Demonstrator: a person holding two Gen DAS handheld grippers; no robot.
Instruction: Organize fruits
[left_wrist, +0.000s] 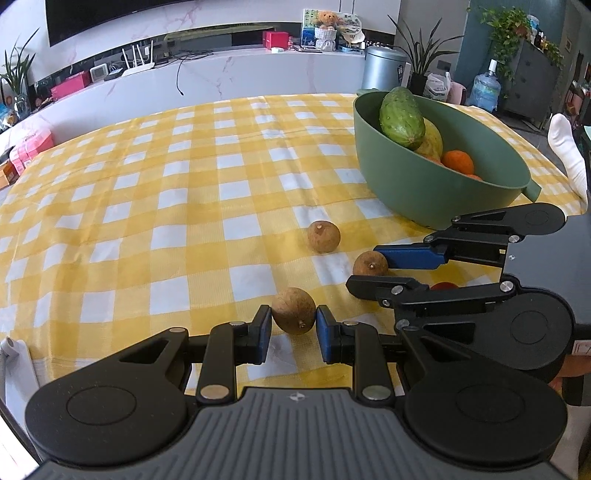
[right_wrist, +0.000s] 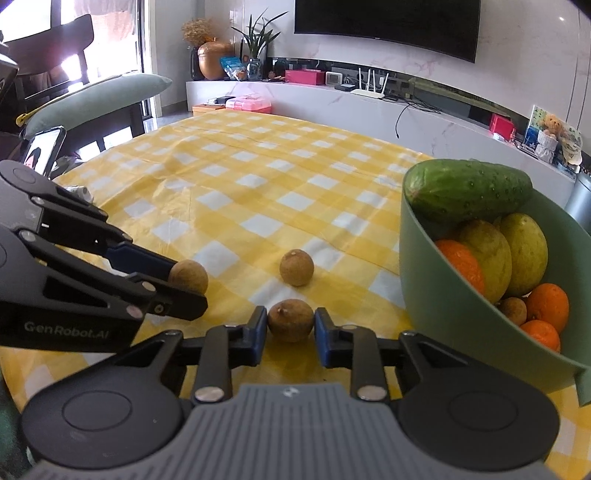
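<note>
Red fruit (left_wrist: 444, 285) mostly hidden behind right hand-held gripper (left_wrist: 364, 266)

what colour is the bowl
Green; the bowl shows best in the right wrist view.

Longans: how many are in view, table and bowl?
4. One small brown round longan sits between the left gripper fingers, one between the right gripper fingers, one loose on the yellow checked tablecloth, one inside the green plastic bowl. More may be hidden there.
</note>
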